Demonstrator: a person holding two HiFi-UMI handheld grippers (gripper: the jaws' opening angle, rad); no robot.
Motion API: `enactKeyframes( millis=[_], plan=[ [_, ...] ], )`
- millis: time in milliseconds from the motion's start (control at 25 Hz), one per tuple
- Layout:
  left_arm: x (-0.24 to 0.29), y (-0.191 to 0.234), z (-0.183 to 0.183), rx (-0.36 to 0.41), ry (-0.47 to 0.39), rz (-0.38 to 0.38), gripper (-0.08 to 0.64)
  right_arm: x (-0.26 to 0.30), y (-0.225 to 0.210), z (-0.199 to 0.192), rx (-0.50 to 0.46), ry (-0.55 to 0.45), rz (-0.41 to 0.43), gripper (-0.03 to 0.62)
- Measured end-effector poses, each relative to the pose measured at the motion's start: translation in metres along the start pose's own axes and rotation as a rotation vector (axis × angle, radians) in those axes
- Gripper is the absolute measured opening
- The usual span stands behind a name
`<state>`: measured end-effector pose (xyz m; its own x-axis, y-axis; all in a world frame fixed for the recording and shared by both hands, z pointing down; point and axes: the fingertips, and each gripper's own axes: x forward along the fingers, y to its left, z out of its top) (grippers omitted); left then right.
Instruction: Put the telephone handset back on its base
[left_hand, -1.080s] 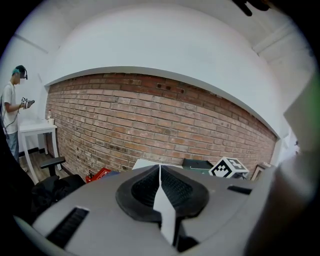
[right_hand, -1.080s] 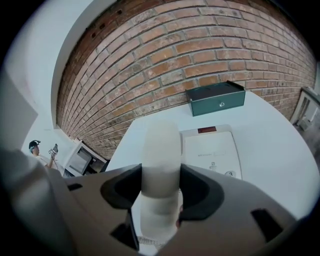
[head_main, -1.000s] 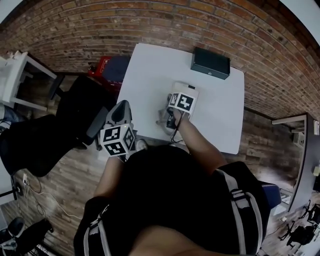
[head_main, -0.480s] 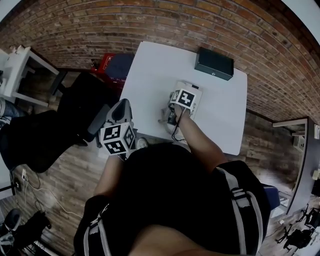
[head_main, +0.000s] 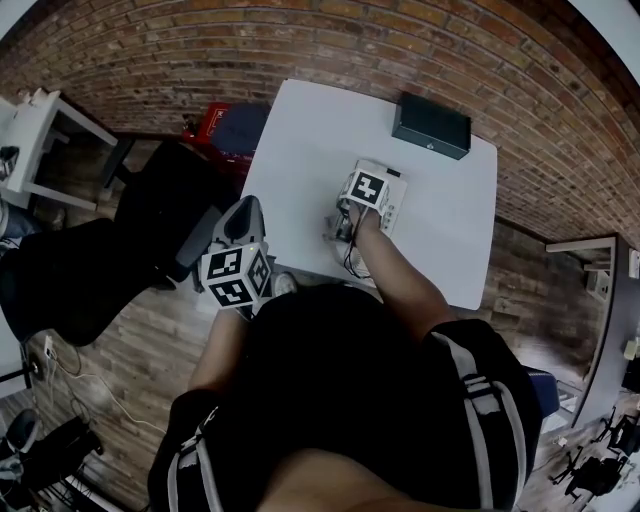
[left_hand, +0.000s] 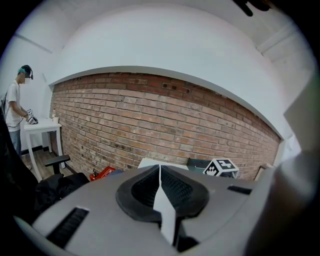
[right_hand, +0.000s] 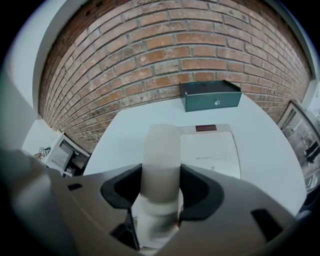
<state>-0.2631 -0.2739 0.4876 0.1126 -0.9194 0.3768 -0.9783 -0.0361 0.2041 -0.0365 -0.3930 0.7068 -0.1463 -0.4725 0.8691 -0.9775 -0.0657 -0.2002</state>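
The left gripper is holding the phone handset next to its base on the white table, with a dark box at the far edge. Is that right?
Not quite. The right gripper is shut on the handset, as the right gripper view shows; the left gripper is shut and empty. The base, white table and dark box are as you say.

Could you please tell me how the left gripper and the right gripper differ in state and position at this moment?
The left gripper's jaws are together with nothing between them; the right gripper is clamped on the pale handset. The left gripper is held at the white table's left edge, away from the phone; the right gripper is over the table, by the telephone base. Both are grey with black pads.
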Motion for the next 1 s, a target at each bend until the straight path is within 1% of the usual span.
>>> enactKeyframes(
  millis=[120, 200, 320, 440, 520, 800, 920, 1000],
  plan=[
    [0.003, 0.002, 0.0, 0.0, 0.004, -0.001, 0.009, 0.003, -0.001, -0.003, 0.009, 0.02, -0.018, 0.21],
    [0.005, 0.001, 0.001, 0.0, 0.004, -0.004, 0.009, 0.002, 0.0, 0.0, -0.006, 0.007, -0.024, 0.21],
    [0.008, 0.0, 0.001, 0.004, 0.007, -0.012, 0.009, -0.001, 0.003, 0.002, -0.048, -0.005, -0.028, 0.212],
    [0.011, 0.002, 0.0, 0.005, 0.012, -0.017, 0.009, -0.001, 0.006, 0.001, -0.111, 0.014, -0.07, 0.219],
    [0.012, 0.001, 0.0, 0.006, 0.015, -0.021, 0.009, 0.0, 0.006, 0.0, -0.134, 0.021, -0.1, 0.224],
    [0.017, 0.001, 0.0, 0.015, 0.024, -0.041, 0.009, 0.002, 0.008, 0.001, -0.135, -0.009, -0.123, 0.224],
    [0.019, -0.003, 0.001, 0.022, 0.027, -0.053, 0.009, 0.002, 0.01, 0.001, -0.125, -0.012, -0.118, 0.225],
    [0.02, -0.006, 0.001, 0.027, 0.029, -0.062, 0.009, 0.001, 0.012, 0.0, -0.102, -0.013, -0.097, 0.233]
  ],
)
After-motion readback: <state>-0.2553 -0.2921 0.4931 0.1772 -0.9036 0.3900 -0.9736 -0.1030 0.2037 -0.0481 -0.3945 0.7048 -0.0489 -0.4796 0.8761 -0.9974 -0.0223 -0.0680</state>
